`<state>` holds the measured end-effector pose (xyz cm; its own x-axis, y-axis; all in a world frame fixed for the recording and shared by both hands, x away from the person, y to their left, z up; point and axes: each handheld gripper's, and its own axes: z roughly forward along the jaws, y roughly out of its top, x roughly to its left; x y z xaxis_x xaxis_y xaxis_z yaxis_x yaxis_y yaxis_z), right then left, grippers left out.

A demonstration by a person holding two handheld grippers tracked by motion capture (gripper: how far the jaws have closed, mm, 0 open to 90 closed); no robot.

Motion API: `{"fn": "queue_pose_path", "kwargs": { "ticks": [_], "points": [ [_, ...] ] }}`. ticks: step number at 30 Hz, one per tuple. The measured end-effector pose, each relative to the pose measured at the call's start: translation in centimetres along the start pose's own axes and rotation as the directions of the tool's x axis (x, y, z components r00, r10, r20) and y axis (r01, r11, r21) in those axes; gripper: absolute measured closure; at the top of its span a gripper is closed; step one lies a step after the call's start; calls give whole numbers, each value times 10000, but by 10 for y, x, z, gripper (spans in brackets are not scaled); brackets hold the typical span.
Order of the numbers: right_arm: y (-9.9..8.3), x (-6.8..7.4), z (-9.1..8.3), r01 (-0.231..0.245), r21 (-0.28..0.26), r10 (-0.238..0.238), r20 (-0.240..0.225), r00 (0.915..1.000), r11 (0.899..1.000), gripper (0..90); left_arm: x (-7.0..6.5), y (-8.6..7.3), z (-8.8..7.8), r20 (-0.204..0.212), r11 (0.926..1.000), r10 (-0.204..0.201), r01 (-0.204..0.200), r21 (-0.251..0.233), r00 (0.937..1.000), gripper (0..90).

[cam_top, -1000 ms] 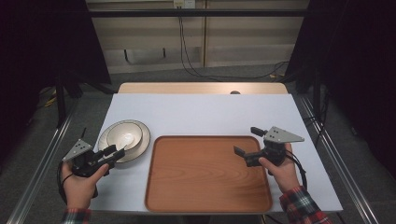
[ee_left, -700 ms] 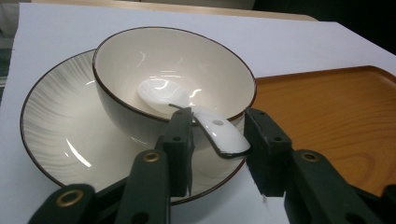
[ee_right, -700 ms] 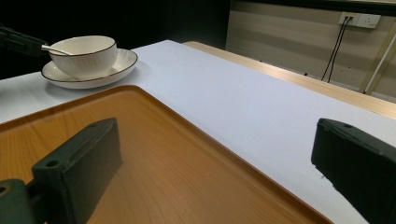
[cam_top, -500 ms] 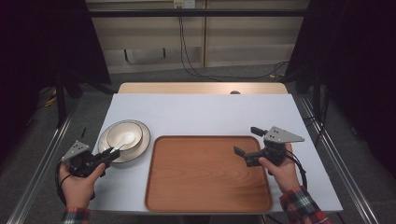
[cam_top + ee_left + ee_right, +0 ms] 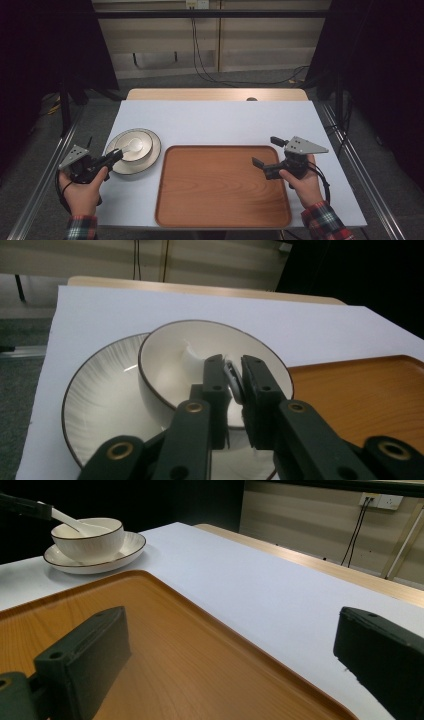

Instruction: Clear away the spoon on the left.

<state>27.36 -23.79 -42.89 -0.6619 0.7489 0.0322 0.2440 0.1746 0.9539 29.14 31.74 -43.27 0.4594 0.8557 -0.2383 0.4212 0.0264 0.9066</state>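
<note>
White sheeting covers our table; no writing is legible anywhere; we see the spoon in the bowl on the plate, left of the wooden tray; our left gripper, whose jaws have just been closing, now clamps its handle; our right gripper gapes empty above the tray, unmoved.

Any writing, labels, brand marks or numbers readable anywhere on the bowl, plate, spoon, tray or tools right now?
None readable: the bowl, plate, spoon, wooden tray and both tools, left tool and right tool, carry no visible text, label or number.
</note>
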Motion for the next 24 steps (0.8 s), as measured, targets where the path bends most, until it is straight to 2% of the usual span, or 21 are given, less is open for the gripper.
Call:
{"fn": "queue_pose_path", "kwargs": {
  "ticks": [11,19,21,23,24],
  "points": [
    [-2,1,-8,-62,-45,62,185,9998,10000,10,3,10,9,88,9969,61,-54,-781,9999,849],
    [-3,2,-12,-60,-120,63,246,9997,9999,10,6,17,20,164,9893,-69,92,-1459,9998,850],
    [-3,2,-13,-57,-111,59,186,9998,9999,9,7,18,21,157,9902,-20,42,-1397,9999,850],
    [-4,2,-14,-117,-179,123,322,9994,9998,9,8,19,24,202,9888,-65,94,-1488,9998,850],
    [-4,2,-15,-123,-181,130,396,9991,9998,9,9,20,27,188,9849,-155,185,-1723,9997,850]
  ]
}}
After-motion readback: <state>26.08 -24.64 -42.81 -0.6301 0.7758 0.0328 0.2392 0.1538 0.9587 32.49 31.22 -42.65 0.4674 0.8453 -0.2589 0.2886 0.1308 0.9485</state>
